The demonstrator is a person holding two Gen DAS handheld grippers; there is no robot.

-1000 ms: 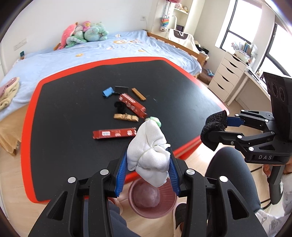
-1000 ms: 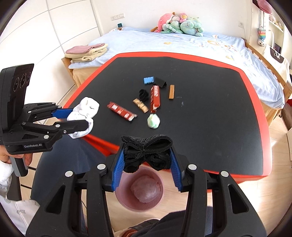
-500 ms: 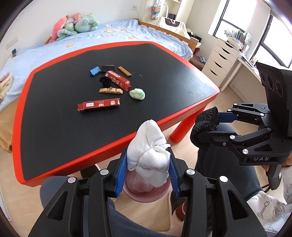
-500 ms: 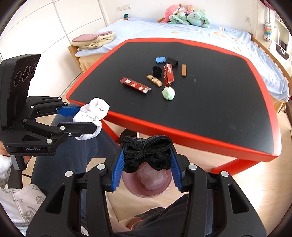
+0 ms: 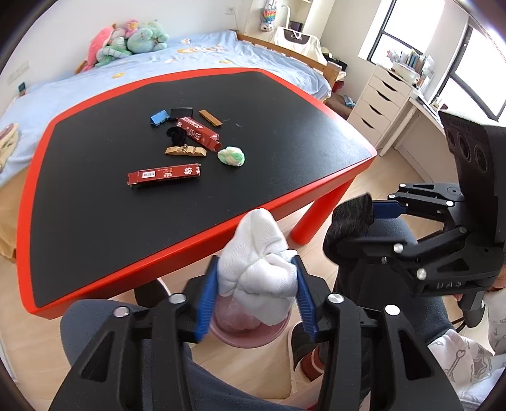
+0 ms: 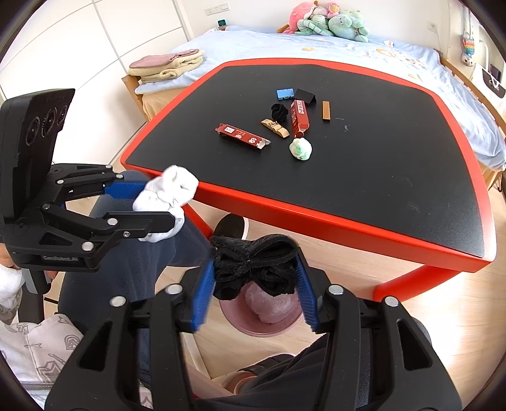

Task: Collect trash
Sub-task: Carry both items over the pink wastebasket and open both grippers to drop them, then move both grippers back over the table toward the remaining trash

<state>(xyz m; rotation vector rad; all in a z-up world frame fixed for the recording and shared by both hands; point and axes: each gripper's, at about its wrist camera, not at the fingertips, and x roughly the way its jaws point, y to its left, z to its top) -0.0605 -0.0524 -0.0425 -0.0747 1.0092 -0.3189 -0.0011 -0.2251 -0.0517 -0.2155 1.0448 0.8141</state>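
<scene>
My left gripper (image 5: 256, 294) is shut on a white balled sock (image 5: 257, 268), held above a pink bin (image 5: 249, 332) on the floor in front of the table. My right gripper (image 6: 253, 284) is shut on a black balled sock (image 6: 253, 268), also above the pink bin (image 6: 265, 319), which holds a pale crumpled wad. Each gripper shows in the other's view: the right gripper (image 5: 351, 227), the left gripper (image 6: 164, 205). On the black table (image 5: 95, 221) lie a long red box (image 5: 164, 174), a red carton (image 5: 197, 132), a green-white wad (image 5: 232, 155) and small wrappers.
The table has a red rim (image 6: 316, 215) and red legs (image 5: 313, 218). The person's knees in dark trousers (image 6: 126, 268) flank the bin. A bed with plush toys (image 6: 325, 20) stands behind; white drawers (image 5: 379, 101) at the right.
Both grippers have pulled back from the table and lowered toward the bin, each still holding its sock. The table edge now lies ahead of the fingers.
</scene>
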